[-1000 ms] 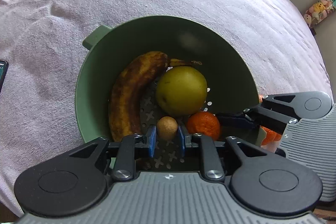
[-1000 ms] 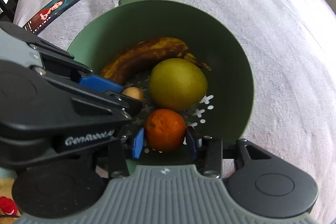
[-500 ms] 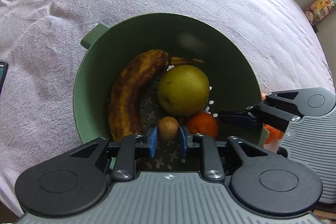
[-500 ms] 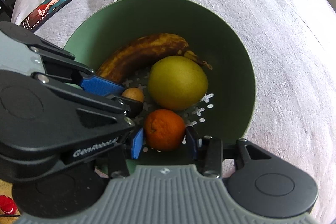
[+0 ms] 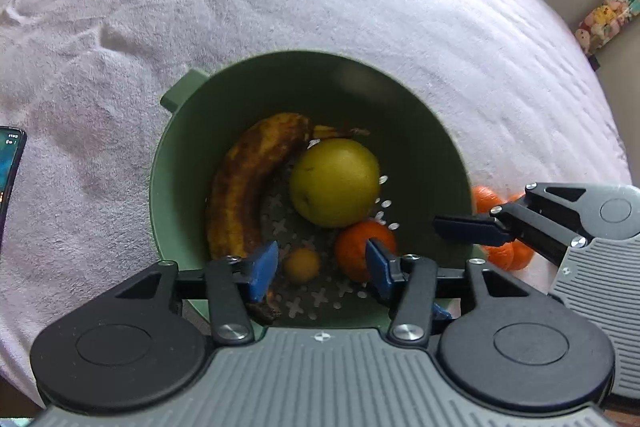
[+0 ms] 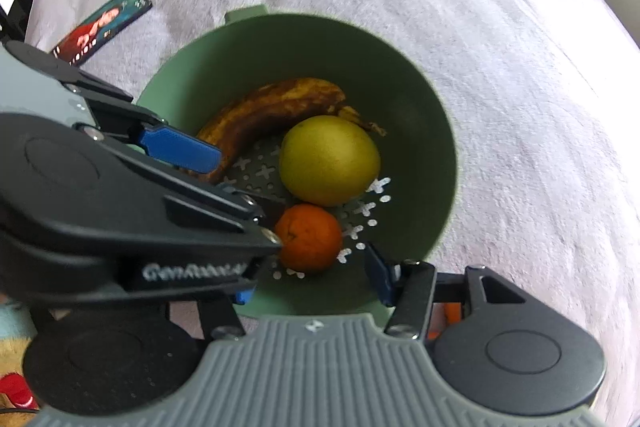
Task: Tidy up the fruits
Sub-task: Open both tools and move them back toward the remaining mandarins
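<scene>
A green perforated bowl (image 5: 424,147) (image 6: 320,47) stands on the pale cloth. It holds a browned banana (image 5: 248,183) (image 6: 276,103), a yellow-green round fruit (image 5: 334,183) (image 6: 328,159), a tangerine (image 5: 356,247) (image 6: 310,239) and a small brown round fruit (image 5: 302,264). My left gripper (image 5: 320,267) hangs over the bowl with its jaws opening. The small fruit lies loose between them on the bowl floor. My right gripper (image 6: 312,283) is opening too, and the tangerine rests between its pads, untouched. The left gripper's body hides the small fruit in the right wrist view.
More tangerines (image 5: 504,251) lie on the cloth just outside the bowl's right side. A lit phone (image 6: 104,25) (image 5: 8,167) lies to the left. The bowl has a handle (image 5: 182,95) at its far left. Soft toys (image 5: 608,15) sit far off at the right.
Both grippers have opened. The left one let go of the small brown fruit and the right one let go of the tangerine; both fruits now rest on the bowl floor.
</scene>
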The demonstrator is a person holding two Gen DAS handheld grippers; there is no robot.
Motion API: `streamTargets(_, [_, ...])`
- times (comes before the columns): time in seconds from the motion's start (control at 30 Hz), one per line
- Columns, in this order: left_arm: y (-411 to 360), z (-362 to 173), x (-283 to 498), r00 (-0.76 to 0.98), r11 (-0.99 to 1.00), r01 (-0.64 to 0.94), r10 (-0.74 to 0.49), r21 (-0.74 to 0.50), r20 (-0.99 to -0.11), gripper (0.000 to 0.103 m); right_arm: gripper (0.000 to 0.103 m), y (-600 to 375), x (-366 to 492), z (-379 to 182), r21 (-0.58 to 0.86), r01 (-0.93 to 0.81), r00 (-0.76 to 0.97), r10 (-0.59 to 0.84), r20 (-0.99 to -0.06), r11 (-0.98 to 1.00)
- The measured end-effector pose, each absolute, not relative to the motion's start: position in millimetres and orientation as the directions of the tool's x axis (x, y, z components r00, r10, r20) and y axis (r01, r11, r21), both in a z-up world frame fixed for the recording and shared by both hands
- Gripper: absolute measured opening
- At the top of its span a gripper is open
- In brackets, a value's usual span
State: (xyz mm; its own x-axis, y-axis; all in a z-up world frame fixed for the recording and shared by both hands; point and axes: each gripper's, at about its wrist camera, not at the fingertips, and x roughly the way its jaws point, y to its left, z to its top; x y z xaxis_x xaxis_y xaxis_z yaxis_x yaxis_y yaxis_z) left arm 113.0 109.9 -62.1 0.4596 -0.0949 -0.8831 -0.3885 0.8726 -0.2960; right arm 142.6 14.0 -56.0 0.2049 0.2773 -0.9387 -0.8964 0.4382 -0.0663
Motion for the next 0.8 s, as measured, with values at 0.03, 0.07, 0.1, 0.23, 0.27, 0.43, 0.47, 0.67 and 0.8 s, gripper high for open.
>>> streamTargets(0.03, [109, -59, 112, 0.469, 0.873, -0.384, -0.096, -0.301, -0.878, 0.059, 0.054, 11, 142, -53, -0.068, -0.893, 0.214, 0.287, -0.934, 0.445])
streamTargets(0.07, [108, -56, 111, 0.478, 0.874, -0.379, -0.095, -0.303, -0.873, 0.059, 0.054, 8, 141, -49, -0.069, -0.889, 0.223, 0.296, -0.929, 0.453])
streamTargets(0.1, [107, -53, 111, 0.486, 0.877, -0.373, -0.092, -0.302, -0.869, 0.059, 0.055, 5, 139, -46, -0.070, -0.884, 0.233, 0.306, -0.923, 0.462])
streamTargets(0.23, [100, -43, 109, 0.514, 0.890, -0.343, -0.088, -0.298, -0.853, 0.060, 0.058, -8, 129, -31, -0.086, -0.860, 0.289, 0.341, -0.894, 0.503])
streamTargets(0.27, [98, -41, 108, 0.521, 0.894, -0.334, -0.089, -0.299, -0.849, 0.060, 0.058, -12, 127, -28, -0.090, -0.852, 0.304, 0.348, -0.887, 0.515])
streamTargets(0.43, [86, -26, 101, 0.567, 0.915, -0.275, -0.093, -0.295, -0.818, 0.060, 0.058, -36, 115, -9, -0.085, -0.805, 0.375, 0.392, -0.840, 0.588])
streamTargets(0.47, [83, -23, 99, 0.577, 0.920, -0.261, -0.096, -0.294, -0.811, 0.060, 0.058, -41, 113, -5, -0.080, -0.790, 0.389, 0.396, -0.832, 0.608])
streamTargets(0.67, [62, -9, 89, 0.636, 0.945, -0.166, -0.116, -0.282, -0.763, 0.060, 0.058, -82, 97, 10, -0.039, -0.679, 0.481, 0.404, -0.778, 0.733])
streamTargets(0.8, [46, -2, 83, 0.673, 0.955, -0.089, -0.153, -0.284, -0.724, 0.060, 0.058, -116, 89, 12, 0.023, -0.579, 0.518, 0.390, -0.761, 0.815])
